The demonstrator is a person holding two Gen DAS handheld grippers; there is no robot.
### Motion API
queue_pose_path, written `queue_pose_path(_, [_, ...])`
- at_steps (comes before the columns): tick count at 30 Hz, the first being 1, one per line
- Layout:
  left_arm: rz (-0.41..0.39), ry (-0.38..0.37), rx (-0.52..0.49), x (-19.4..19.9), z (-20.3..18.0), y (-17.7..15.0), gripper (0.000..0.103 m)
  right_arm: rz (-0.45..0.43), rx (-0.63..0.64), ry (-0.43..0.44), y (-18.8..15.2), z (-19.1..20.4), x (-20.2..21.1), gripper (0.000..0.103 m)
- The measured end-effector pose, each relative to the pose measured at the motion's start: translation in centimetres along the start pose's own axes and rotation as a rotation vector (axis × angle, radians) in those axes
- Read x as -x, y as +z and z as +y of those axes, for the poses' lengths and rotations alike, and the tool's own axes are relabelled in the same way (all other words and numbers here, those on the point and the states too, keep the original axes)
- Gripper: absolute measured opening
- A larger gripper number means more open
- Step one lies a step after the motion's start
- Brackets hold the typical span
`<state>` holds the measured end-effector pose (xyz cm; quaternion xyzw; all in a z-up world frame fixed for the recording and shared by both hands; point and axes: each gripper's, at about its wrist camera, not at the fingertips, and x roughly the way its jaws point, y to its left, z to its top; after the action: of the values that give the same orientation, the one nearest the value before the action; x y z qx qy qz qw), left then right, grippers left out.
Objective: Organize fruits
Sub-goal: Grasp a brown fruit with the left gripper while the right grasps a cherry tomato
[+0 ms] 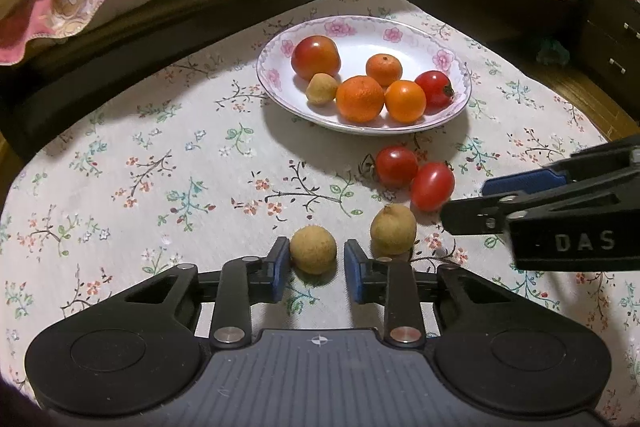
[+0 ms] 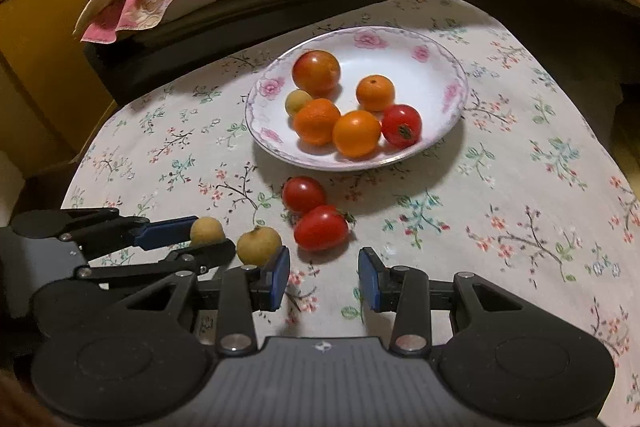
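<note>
- Nearest the left wrist lens, the left gripper (image 1: 313, 267) stands spread, its blue pads (image 1: 279, 273) flanking a tan longan (image 1: 313, 249) on the floral tablecloth (image 1: 120, 167); a gap shows at the right pad, so nothing is clamped.
- At 2 o'clock from that fruit lies a second longan (image 1: 393, 229), just beside.
- Further toward 1 o'clock, two red tomatoes (image 1: 416, 177) touch each other.
- At 12 o'clock sits the flowered plate (image 1: 456, 67) (rim pink-printed), holding three oranges (image 1: 360, 98), two tomatoes and one small tan fruit.
- Right gripper (image 2: 324, 279) hangs wide apart, empty, the tomato pair at its 12 o'clock.
</note>
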<state>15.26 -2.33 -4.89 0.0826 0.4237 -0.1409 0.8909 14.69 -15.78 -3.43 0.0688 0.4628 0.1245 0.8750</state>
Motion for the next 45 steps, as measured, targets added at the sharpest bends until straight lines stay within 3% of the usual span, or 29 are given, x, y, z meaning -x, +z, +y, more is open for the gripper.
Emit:
queue_pose_path(11, [-0.001,-0.003,0.003,-0.2,0.0,0.2,0.033,0.007,0.069,-0.013,0.8,0.5,-2.2,0.041])
queue_pose_path(25, [0.004,-0.016,0.004,0.1,0.2,0.2,0.032,0.019,0.089,-0.014,0.9,0.8,-1.8,0.036])
queue_pose_path(33, [-0.003,-0.047,-0.011,1.0,-0.3,0.4,0.032,0.011,0.098,0.016,-0.5,0.8,0.7,0.036])
queue_pose_path(39, [0.013,-0.056,-0.049,1.9,-1.0,-0.8,0.033,0.059,0.143,-0.006,-2.3,1.0,0.2,0.036])
queue_pose_path(45, [0.029,-0.064,-0.081,1.6,-1.4,-1.8,0.036,0.053,0.159,-0.016,-2.4,1.3,0.1,0.036])
